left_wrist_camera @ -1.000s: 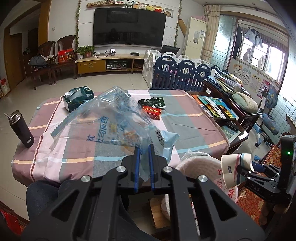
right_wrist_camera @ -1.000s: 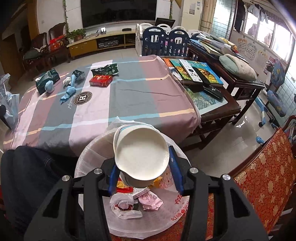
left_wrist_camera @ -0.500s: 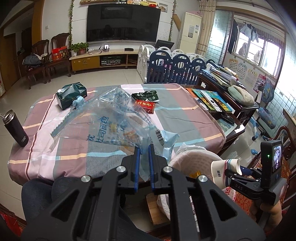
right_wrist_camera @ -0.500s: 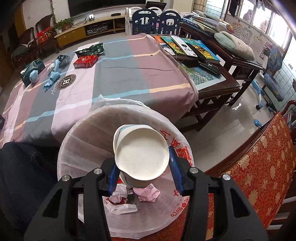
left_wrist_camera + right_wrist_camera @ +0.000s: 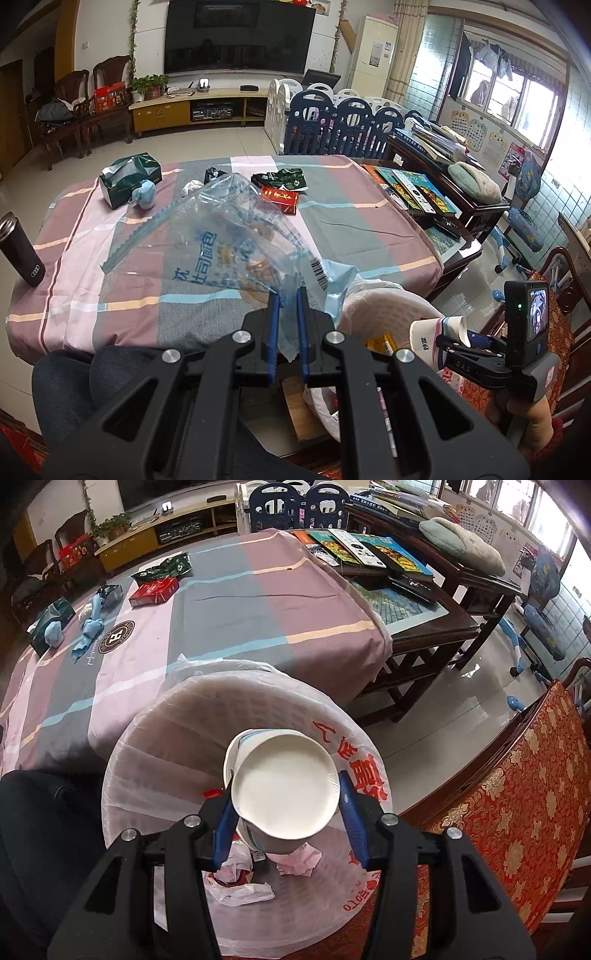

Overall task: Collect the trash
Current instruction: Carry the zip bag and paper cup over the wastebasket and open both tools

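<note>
Jaws of the right gripper [image 5: 284, 814] clamped on a paper cup [image 5: 282, 786], held directly over the lined trash bin [image 5: 147, 716] beside the desk [image 5: 229, 602]. Jaws of the left gripper [image 5: 287, 325] pinching a clear plastic bread bag [image 5: 221, 240], just left of that bin. Wrappers already inside. Still on the desk beyond the bin: red box [image 5: 153, 590], green packet [image 5: 164, 568], blue wads [image 5: 88, 635].
</note>
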Available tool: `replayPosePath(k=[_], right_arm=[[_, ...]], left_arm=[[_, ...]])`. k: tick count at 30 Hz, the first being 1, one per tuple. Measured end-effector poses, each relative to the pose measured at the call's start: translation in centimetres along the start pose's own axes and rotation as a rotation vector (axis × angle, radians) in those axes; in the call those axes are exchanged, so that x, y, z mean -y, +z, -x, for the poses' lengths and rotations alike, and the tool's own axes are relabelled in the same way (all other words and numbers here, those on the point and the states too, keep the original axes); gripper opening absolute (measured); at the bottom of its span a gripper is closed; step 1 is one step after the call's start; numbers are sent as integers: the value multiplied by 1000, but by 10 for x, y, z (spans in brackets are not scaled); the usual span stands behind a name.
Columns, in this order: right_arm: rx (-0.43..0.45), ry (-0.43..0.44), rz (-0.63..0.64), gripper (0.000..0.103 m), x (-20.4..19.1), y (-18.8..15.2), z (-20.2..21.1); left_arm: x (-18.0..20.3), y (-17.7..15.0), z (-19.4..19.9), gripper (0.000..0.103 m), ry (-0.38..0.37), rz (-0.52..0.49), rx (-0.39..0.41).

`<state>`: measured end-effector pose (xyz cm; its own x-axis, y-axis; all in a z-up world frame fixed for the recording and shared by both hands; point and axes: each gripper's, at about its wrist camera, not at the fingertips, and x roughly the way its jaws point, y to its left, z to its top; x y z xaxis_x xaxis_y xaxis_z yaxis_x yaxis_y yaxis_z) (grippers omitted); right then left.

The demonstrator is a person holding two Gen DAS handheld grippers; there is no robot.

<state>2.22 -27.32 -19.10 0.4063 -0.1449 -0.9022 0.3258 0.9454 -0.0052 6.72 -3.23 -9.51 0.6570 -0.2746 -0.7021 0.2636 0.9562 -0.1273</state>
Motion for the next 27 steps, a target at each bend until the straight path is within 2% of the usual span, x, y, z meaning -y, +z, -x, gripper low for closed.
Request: replayPosePath(k=[3,6,9,12,16,17,19,21,23,24,26,27], right_arm=[[5,14,-27,63,4,1,3],[27,25,-66,65,13,5,10],[66,18,-113,66,24,9,23],[110,14,-161,66,37,14,35],[175,-16,-220,68,53,21,52],[188,-24,-223,68,55,22,55],[202,-30,-228,69,57,24,59],[203,-26,-233,69,57,24,60],[202,-23,-225,69,54,24,58],[202,-23,-218,69,51,24,58],[195,-20,-200,69,45,24,54],[189,-16,-195,69,42,24,52]], left_arm=[[2,-2,-7,10,-23,4,-26],[6,-4,-18,10,-59,4,-63],[19,-7,-36,10,-144,-32,-127],[48,-17,-65,10,-253,-128,-233],[98,-43,-101,11,-263,-330,-335],[110,-50,-108,11,-288,-378,-358],[126,-59,-118,11,-368,-417,-396],[132,-66,-129,11,-472,-409,-435],[138,-73,-138,16,-535,-413,-461],[138,-75,-141,25,-535,-419,-464],[135,-80,-144,64,-501,-412,-464],[131,-79,-144,69,-483,-397,-458]])
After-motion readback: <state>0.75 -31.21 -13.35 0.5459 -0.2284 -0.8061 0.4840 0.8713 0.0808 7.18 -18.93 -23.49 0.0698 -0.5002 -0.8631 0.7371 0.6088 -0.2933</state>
